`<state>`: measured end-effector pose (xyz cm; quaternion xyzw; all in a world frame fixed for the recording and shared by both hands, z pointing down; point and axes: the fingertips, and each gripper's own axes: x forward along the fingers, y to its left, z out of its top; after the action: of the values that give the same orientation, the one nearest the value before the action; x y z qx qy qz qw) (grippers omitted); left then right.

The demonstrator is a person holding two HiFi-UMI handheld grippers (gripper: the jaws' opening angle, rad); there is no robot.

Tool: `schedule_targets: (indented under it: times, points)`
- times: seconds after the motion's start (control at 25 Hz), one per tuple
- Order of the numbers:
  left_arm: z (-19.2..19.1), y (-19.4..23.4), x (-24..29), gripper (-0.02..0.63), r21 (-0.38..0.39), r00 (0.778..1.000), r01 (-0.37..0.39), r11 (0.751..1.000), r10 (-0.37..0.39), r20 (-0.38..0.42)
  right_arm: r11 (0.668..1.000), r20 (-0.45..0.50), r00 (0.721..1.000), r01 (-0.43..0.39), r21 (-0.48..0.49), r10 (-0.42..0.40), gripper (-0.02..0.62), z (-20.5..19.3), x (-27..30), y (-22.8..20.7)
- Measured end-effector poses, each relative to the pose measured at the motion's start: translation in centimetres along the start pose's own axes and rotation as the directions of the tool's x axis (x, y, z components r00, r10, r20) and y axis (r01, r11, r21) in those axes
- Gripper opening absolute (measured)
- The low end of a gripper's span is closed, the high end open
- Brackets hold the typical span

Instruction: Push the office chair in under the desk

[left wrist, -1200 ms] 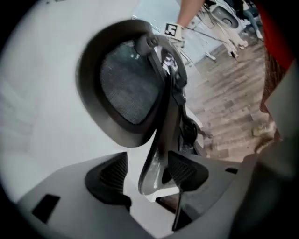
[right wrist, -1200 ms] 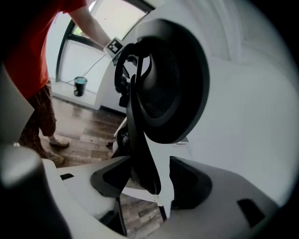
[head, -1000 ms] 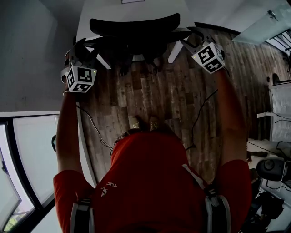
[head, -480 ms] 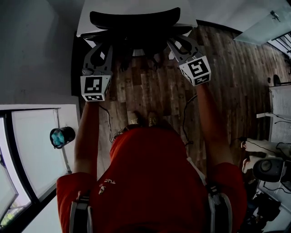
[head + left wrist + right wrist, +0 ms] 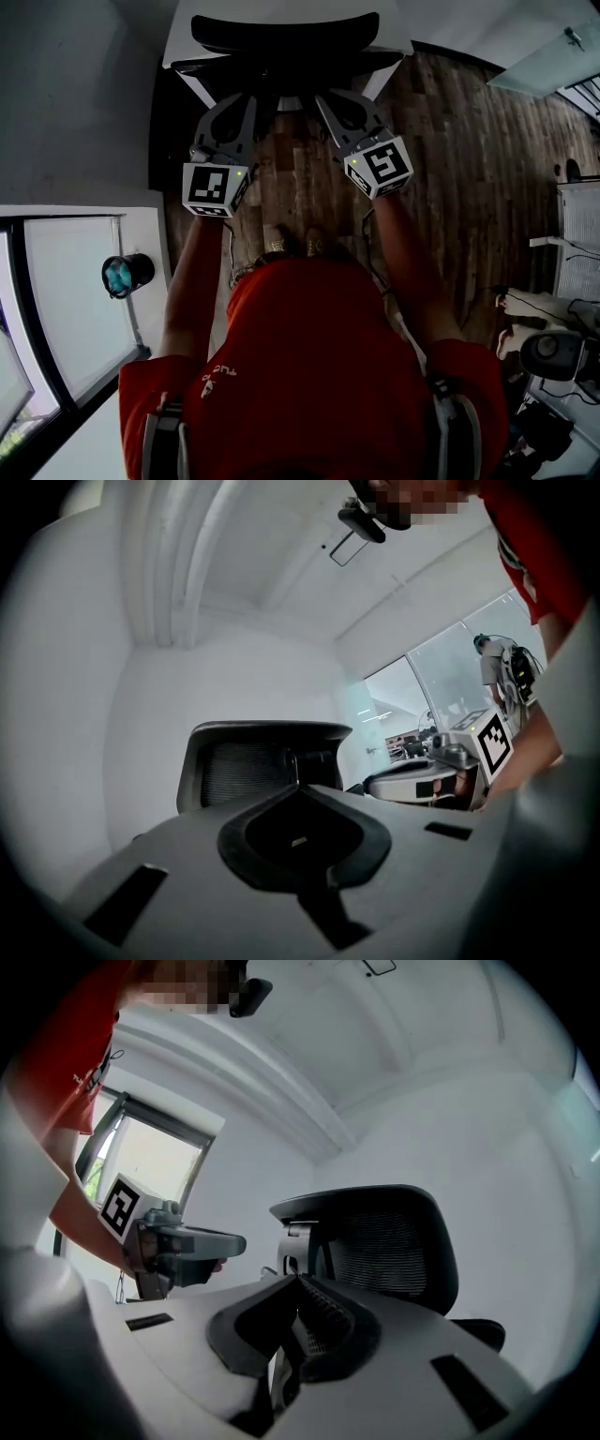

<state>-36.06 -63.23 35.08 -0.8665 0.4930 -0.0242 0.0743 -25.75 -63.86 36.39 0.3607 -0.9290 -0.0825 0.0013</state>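
Note:
The black office chair (image 5: 284,36) stands at the white desk (image 5: 180,42), its mesh backrest toward me and its seat in shadow under the desktop. My left gripper (image 5: 247,97) and right gripper (image 5: 322,97) hang side by side just behind the backrest, apart from it. Both have just been closing and now stand shut with nothing between the jaws. The left gripper view shows its jaws (image 5: 300,786) pointing at the backrest (image 5: 258,761). In the right gripper view the closed tips (image 5: 298,1279) also face the backrest (image 5: 389,1241).
Dark wooden floor (image 5: 450,141) runs to the right of the chair, with cables near my feet (image 5: 295,246). A grey wall and a glass-topped surface (image 5: 75,300) with a teal object (image 5: 122,276) lie at the left. Another chair's base (image 5: 553,352) shows at the lower right.
Both grippers came off the chair's sides, drew back toward me and moved inward until they are close together. Their jaws went from open to shut. The chair sits slightly further under the desk.

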Motion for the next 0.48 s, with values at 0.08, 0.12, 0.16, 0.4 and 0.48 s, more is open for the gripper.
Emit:
schedule_targets:
  times: [0.08, 0.12, 0.16, 0.4, 0.48]
  points:
    - [0.23, -0.15, -0.07, 0.009, -0.007, 1.000, 0.003, 1.000, -0.003, 0.008, 1.000, -0.001, 1.000, -0.004, -0.001, 0.004, 0.026, -0.04, 0.08, 0.70]
    - [0.29, -0.21, -0.11, 0.009, -0.012, 1.000, 0.004, 1.000, -0.004, 0.009, 1.000, 0.000, 1.000, -0.004, 0.000, 0.004, 0.025, 0.00, 0.07, 0.90]
    - [0.37, -0.27, -0.14, 0.009, -0.015, 1.000, 0.005, 1.000, -0.005, 0.011, 1.000, 0.000, 1.000, -0.003, 0.003, 0.003, 0.025, 0.06, 0.06, 1.03]
    - [0.25, -0.50, -0.23, 0.009, -0.018, 1.000, 0.023, 1.000, -0.023, 0.020, 1.000, 0.003, 1.000, 0.003, 0.026, -0.003, 0.025, 0.14, 0.16, 1.20]
    - [-0.04, -0.34, -0.25, 0.009, -0.019, 1.000, 0.025, 1.000, -0.024, 0.017, 1.000, 0.005, 1.000, 0.004, 0.027, -0.005, 0.025, 0.12, 0.19, 1.19]
